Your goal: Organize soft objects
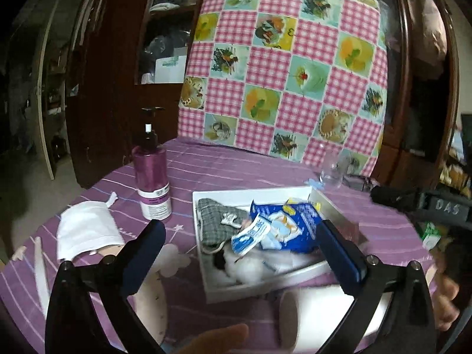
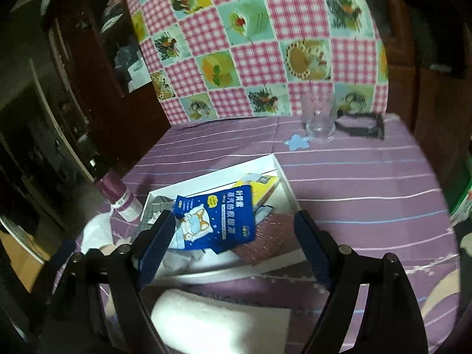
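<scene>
Soft objects sit mostly in the white tray (image 1: 259, 286) in the middle of the purple striped tablecloth (image 1: 236, 171). In the tray: a grey checked fabric piece (image 1: 215, 218) at the left, a blue sachet pack (image 2: 218, 218) lying across the middle, a smaller blue-white sachet (image 1: 250, 236) overlapping it, a white cotton wad (image 1: 242, 265) at the near edge. Right wrist view also shows a yellow packet (image 2: 259, 185) at the tray's far right and a dark reddish speckled cloth (image 2: 265, 236) near the right wall.

Outside the tray: a white folded cloth (image 1: 85, 230) at the left of the table, apart from the tray, and a white roll (image 1: 324, 312) just in front of the tray's near edge, close under your left gripper (image 1: 240, 247).

Your left gripper is spread wide, nothing between the pads; it hangs over the tray's near side. Your right gripper (image 2: 233, 236) is also spread, pads not pressing anything, the blue sachet pack showing in the gap beyond them. A white towel-like surface (image 2: 218, 321) lies below it, blurred.

Other stuff: purple pump bottle (image 1: 152, 177) upright left of the tray, clear glass (image 2: 320, 118) at the far side with a blue star-shaped mat (image 2: 296, 143) just beside it, black object (image 2: 362, 126) right of the glass, checked pink cushion (image 1: 283, 67) standing behind the table. Part of your hand (image 1: 448, 301) shows at the right edge.
</scene>
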Demonstrator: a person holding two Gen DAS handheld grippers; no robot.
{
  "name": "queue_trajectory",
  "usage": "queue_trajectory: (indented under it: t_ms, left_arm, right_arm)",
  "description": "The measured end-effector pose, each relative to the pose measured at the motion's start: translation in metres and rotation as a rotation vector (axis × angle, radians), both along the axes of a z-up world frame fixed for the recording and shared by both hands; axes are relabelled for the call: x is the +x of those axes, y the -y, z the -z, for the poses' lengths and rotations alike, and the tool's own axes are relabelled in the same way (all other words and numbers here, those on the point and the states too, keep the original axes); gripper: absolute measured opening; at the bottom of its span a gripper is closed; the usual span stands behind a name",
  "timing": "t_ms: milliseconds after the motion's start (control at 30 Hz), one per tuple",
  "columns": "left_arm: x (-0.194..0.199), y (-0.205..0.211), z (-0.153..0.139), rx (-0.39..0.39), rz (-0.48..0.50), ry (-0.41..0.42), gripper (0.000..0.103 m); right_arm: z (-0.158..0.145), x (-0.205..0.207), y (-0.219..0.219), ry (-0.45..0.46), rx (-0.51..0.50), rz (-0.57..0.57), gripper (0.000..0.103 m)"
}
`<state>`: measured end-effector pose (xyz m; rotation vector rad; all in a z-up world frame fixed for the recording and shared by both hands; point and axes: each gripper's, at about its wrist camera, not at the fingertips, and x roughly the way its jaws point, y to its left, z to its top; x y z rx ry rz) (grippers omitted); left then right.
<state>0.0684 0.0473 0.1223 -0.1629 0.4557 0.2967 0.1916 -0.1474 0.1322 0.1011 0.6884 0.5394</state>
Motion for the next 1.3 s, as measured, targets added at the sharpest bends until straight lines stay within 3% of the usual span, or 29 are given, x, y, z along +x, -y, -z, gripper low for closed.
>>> queue_trajectory:
  t_ms: [133, 567, 700, 933, 1300]
  left_arm:
    - [-0.011, 0.01, 0.007, 0.055, 0.017, -0.055, 0.103]
    - [-0.043, 0.018, 0.031, 0.012, 0.04, -0.08, 0.103]
    - [-0.05, 0.022, 0.033, 0.013, 0.052, -0.084, 0.103]
    - [-0.056, 0.026, 0.038, 0.007, 0.05, -0.104, 0.103]
    - [-0.055, 0.03, 0.041, 0.007, 0.068, -0.109, 0.103]
  right_arm:
    - [-0.001, -0.023, 0.011, 0.033, -0.036, 0.004, 0.083]
    - [0.041, -0.089, 0.038, 0.098, -0.111, 0.003, 0.083]
    - [0.048, -0.097, 0.039, 0.094, -0.081, -0.027, 0.083]
    - [0.058, -0.105, 0.03, 0.078, -0.145, -0.049, 0.083]
    - [0.058, -0.114, 0.033, 0.09, -0.164, 0.005, 0.083]
